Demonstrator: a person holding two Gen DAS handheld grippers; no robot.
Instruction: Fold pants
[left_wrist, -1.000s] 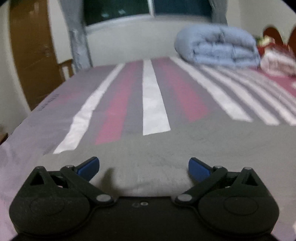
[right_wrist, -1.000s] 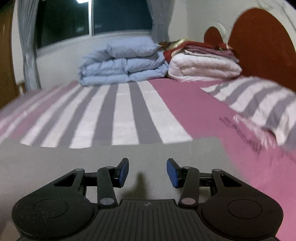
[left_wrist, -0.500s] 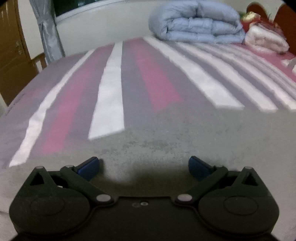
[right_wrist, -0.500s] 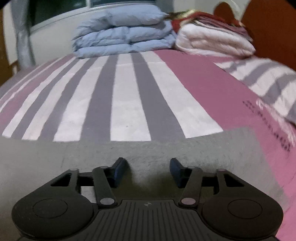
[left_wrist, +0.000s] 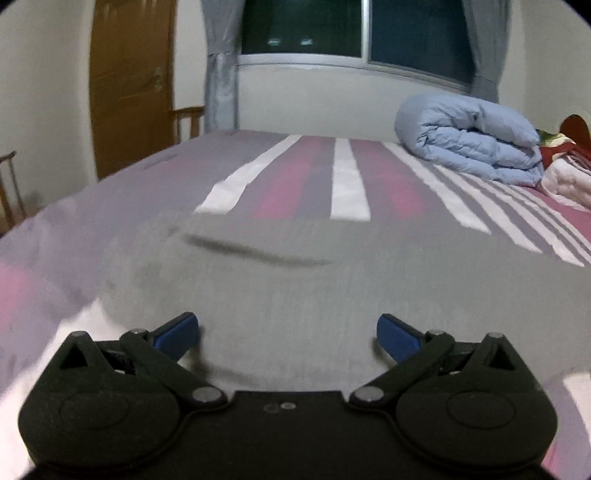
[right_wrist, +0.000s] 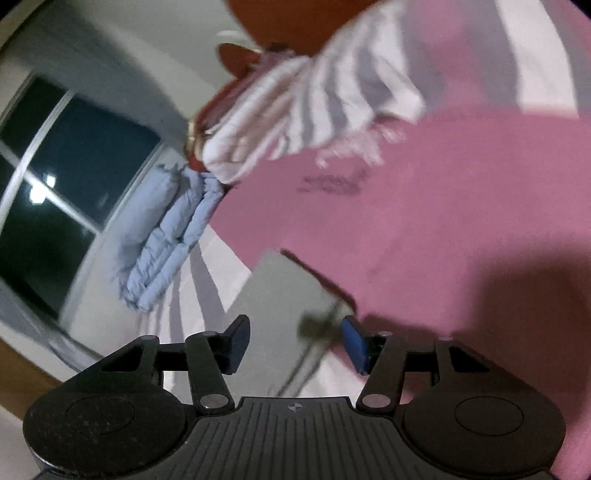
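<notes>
Grey pants (left_wrist: 295, 288) lie flat on the striped bedsheet (left_wrist: 347, 181), with a dark slit-like crease (left_wrist: 255, 253) across them. My left gripper (left_wrist: 288, 332) is open wide, just above the near part of the pants, holding nothing. In the right wrist view, rolled sideways, a corner of the grey pants (right_wrist: 284, 291) with a drawstring (right_wrist: 317, 325) lies between the fingers. My right gripper (right_wrist: 295, 343) is open and empty over that corner.
A folded blue duvet (left_wrist: 469, 140) and a pink-white blanket (left_wrist: 569, 181) sit at the far right of the bed. A striped pillow (right_wrist: 314, 110) lies on the pink sheet (right_wrist: 443, 221). A wooden door (left_wrist: 129, 85), chair (left_wrist: 188, 122) and window (left_wrist: 354, 29) stand beyond the bed.
The right gripper has rolled sharply sideways and opened wider over the pants' corner. The left gripper has tilted up and drawn back, still open.
</notes>
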